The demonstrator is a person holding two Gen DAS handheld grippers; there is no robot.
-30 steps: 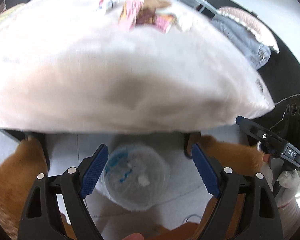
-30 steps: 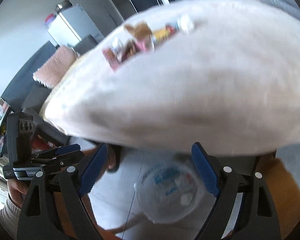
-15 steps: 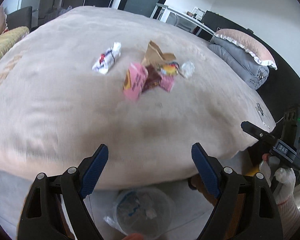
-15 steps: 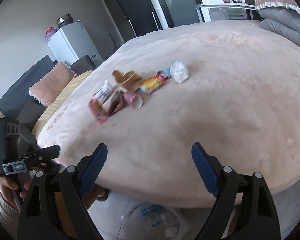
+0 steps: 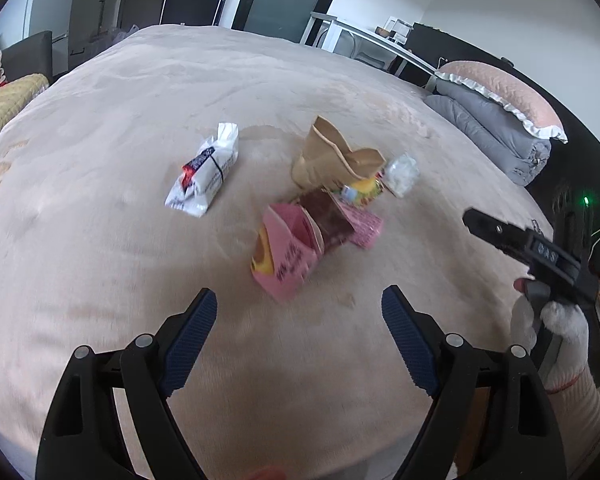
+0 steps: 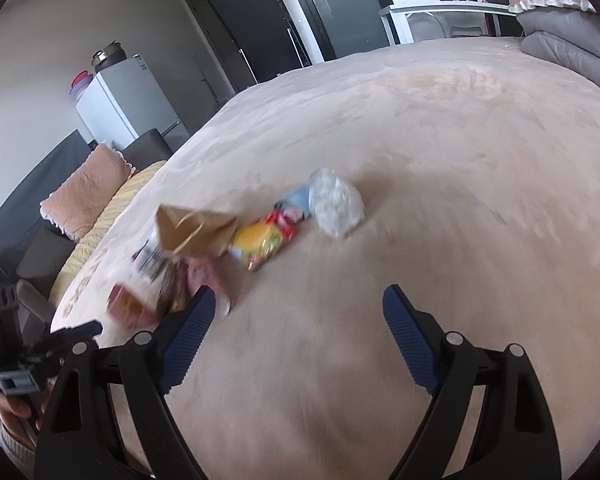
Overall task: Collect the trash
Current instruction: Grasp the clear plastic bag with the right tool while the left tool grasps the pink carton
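Trash lies in a loose heap on the beige bed: a pink carton, a brown paper bag, a yellow snack packet, a clear crumpled plastic wrap and a white wrapper apart to the left. My left gripper is open and empty, just short of the pink carton. My right gripper is open and empty, short of the yellow packet and the plastic wrap. The paper bag shows at left.
A folded grey duvet with a pink pillow lies at the bed's far right. A pink cushion on a dark sofa and a white fridge stand beyond the bed. The right gripper shows in the left view.
Both grippers have risen from below the bed's edge, where a lined bin on the floor was in view, to over the bed and closer to the trash. The bin is out of sight now.
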